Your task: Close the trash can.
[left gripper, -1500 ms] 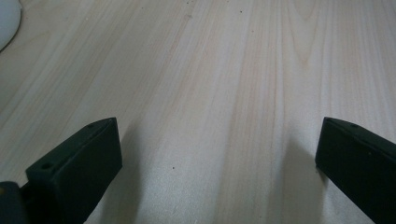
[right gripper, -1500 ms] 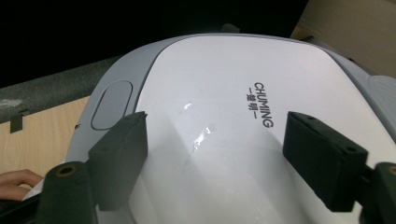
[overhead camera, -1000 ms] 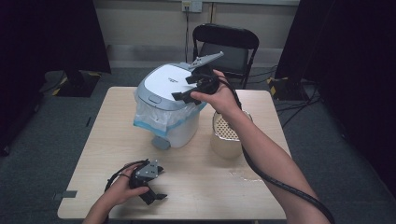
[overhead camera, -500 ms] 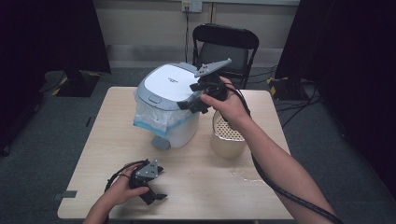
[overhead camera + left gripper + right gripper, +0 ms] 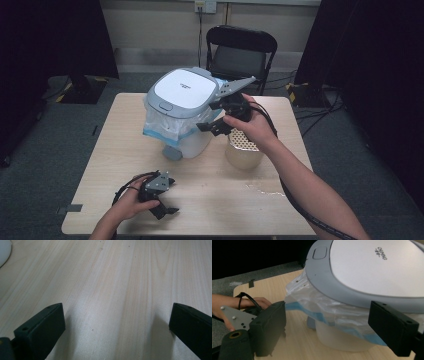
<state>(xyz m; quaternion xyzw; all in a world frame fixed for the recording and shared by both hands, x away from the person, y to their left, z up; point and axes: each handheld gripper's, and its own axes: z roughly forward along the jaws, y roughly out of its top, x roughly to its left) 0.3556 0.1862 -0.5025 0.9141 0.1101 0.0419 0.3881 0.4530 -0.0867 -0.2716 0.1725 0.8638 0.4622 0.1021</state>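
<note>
A small bin (image 5: 182, 95) with a white and grey lid (image 5: 374, 267) stands at the middle of the table's far half. A clear bag with a blue edge (image 5: 332, 312) hangs out under the lid. My right gripper (image 5: 209, 119) is held in the air at the bin's right side, its jaws open toward the bin with nothing between them (image 5: 327, 322). My left gripper (image 5: 171, 198) rests on the table near the front left edge, open over bare wood (image 5: 116, 325).
A cream perforated cup (image 5: 244, 150) stands just right of the bin, under my right hand. The wooden table (image 5: 210, 210) has a shiny wet-looking patch (image 5: 262, 187) at the front right. A black folding chair (image 5: 240, 55) stands behind the table.
My right gripper has come away from the lid's right edge, moving toward the near side and a little right, down beside the bin. The left gripper has stayed put.
</note>
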